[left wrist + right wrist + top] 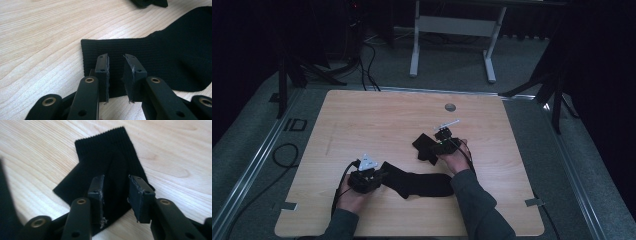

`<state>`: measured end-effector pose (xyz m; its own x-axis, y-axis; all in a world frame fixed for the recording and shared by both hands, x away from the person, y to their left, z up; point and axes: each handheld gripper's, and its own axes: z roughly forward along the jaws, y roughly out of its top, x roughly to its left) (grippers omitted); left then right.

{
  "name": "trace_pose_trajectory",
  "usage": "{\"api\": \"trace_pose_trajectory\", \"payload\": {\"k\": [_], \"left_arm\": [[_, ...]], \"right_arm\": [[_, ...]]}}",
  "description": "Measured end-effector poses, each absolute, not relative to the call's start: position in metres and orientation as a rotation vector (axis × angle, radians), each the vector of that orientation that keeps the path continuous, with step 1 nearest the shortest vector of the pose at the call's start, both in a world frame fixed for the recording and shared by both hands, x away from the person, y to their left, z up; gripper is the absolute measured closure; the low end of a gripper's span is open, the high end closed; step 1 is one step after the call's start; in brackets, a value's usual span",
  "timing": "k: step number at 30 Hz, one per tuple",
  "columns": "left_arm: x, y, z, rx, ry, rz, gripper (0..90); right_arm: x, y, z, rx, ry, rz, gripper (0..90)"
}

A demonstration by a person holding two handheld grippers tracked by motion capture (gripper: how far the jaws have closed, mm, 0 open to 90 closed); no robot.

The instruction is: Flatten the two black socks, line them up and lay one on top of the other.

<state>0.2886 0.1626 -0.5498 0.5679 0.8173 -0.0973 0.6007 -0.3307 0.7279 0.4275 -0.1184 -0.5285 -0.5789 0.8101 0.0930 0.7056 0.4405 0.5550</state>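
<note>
Two black socks on desk [362, 115]. Long sock [422, 183] lies flat near front edge, long axis left-right, cuff end directly under left gripper [116, 77]; jaws parted, not pinching. Folded sock [110, 170] farther back, under right gripper [116, 200]; jaws apart, nothing gripped. No readable writing.

"ID" — on the floor [294, 125] mat, left

Lab or recording studio, not a home: light wood tabletop [362, 115] on grey carpet [532, 65], black curtains [247, 45] around, dark stand legs [557, 95] off its far corners, cables [367, 65] on floor, white desk frame [452, 30] behind.
</note>
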Motion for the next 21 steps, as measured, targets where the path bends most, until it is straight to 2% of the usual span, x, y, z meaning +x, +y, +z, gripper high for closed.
{"api": "trace_pose_trajectory", "payload": {"k": [6, 10, 21], "left_arm": [[0.289, 0.163, -0.55, 2.055, 1.143, 0.376, 74.7], [0.289, 0.162, -0.55, 2.056, 1.144, 0.377, 74.7], [0.289, 0.161, -0.551, 2.063, 1.141, 0.377, 74.7]], "right_arm": [[0.428, -0.108, -0.535, 1.33, 2.529, 0.81, 82.8], [0.425, -0.105, -0.53, 1.285, 2.556, 0.801, 85.4], [0.414, -0.112, -0.502, 1.27, 2.527, 0.914, 85.8]]}}
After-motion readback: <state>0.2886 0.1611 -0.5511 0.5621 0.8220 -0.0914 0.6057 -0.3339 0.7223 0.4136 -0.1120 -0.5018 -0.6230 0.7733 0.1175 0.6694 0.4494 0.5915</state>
